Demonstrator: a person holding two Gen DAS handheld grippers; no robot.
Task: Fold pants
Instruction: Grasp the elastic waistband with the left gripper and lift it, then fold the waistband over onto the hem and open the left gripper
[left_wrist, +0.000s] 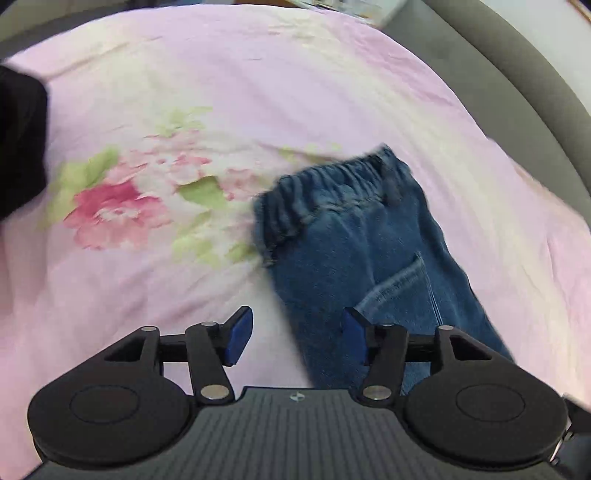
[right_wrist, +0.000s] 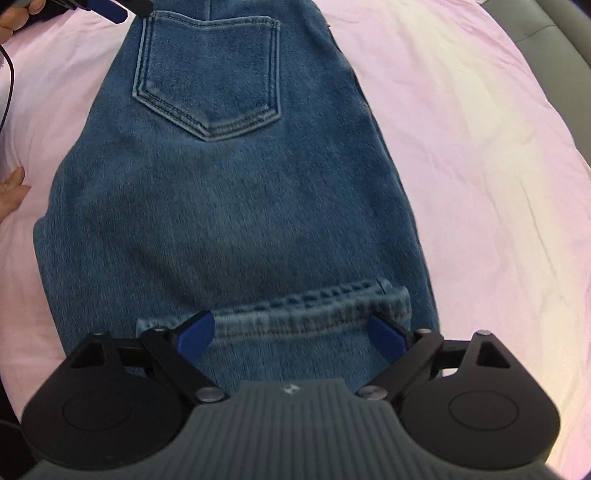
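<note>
The bed's pink flowered sheet (left_wrist: 155, 92) is spreading under everything I am seeing, with a grey padded edge (left_wrist: 491, 85) curving round its far side. The jeans (right_wrist: 229, 206) are lying folded flat on that sheet, back pocket (right_wrist: 208, 70) facing up.

In my right wrist view the jeans are filling the middle, and a stitched hem (right_wrist: 295, 314) is lying across the denim directly between the two blue pads of my right claw (right_wrist: 291, 334). That claw is standing released, its pads spread wide to either end of the hem and pressing on nothing.

In my left wrist view the jeans are sitting to the right of centre, the gathered elastic waistband (left_wrist: 332, 192) lying ahead of my left claw (left_wrist: 297, 338). This claw is also released: its right pad is hovering over the denim near the pocket corner, its left pad over bare sheet, and the edge of the jeans is running between them without being gripped.

A bit of my hand (right_wrist: 11, 192) is showing at the left border of the right wrist view, beside the jeans.
</note>
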